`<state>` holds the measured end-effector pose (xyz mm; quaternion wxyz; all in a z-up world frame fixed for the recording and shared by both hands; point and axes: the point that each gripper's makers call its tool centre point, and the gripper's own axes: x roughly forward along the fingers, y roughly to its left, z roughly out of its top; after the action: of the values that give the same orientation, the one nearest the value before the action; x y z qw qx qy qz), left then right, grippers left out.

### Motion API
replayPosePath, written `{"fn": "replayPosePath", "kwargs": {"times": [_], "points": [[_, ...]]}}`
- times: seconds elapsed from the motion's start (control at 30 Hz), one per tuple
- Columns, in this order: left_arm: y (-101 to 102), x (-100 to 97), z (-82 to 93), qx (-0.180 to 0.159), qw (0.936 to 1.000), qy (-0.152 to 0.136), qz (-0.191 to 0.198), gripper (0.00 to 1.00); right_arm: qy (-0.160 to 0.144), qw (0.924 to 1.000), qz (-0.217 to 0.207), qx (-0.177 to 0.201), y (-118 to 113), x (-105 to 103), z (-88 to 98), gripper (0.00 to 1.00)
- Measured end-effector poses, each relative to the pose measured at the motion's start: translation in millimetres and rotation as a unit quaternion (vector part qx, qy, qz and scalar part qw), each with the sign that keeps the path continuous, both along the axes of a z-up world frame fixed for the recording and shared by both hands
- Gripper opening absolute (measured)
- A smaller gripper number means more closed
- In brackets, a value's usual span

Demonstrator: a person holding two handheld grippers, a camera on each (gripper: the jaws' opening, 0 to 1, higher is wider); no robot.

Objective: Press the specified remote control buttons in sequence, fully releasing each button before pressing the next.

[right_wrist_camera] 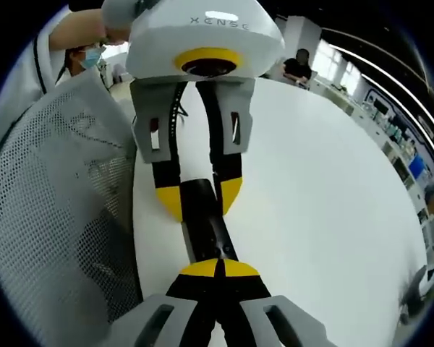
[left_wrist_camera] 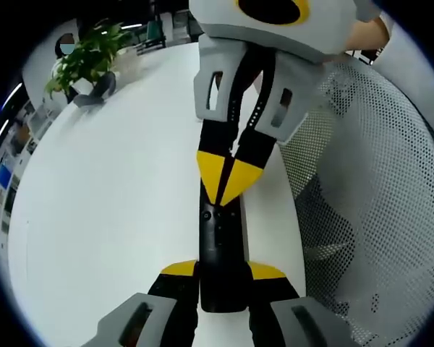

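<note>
You work on a wide white table, with a mesh chair back just beside its edge and a potted plant far off on the table. The black remote control lies on the table between your two grippers, its long axis running straight from one to the other. Your left gripper holds the near end of the remote between its jaws. Your right gripper has its yellow tips closed together, resting on the remote's top face, so I judge it is the pressing one. Which button is under the tips, I cannot tell.
</note>
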<state>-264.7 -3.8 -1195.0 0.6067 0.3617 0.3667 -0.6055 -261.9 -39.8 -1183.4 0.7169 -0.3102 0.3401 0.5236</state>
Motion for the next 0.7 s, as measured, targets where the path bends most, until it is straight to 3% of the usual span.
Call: {"fn": "replayPosePath", "kwargs": {"times": [0.37,0.53,0.57,0.6,0.7], "points": [[-0.3,0.7,-0.1,-0.007,0.9999,0.003,0.012,0.24,-0.001,0.9997,-0.014,0.017,0.9,-1.5,1.3,0.0],[-0.5,0.5,0.0,-0.009,0.9998,0.005,0.015,0.24,0.034,0.9989,-0.003,0.033,11.5,-18.5,0.6,0.0],[-0.3,0.7,0.0,-0.01,0.9998,0.005,0.015,0.24,0.033,0.999,-0.001,0.031,13.0,-20.4,-0.2,0.0],[-0.1,0.8,0.0,-0.011,0.9998,0.005,0.014,0.24,0.006,0.9998,0.01,0.014,11.5,-17.2,-0.3,0.0],[0.0,0.7,0.2,-0.014,0.9998,0.004,0.015,0.24,0.01,0.9999,0.006,0.008,13.0,-18.8,-1.2,0.0]]}}
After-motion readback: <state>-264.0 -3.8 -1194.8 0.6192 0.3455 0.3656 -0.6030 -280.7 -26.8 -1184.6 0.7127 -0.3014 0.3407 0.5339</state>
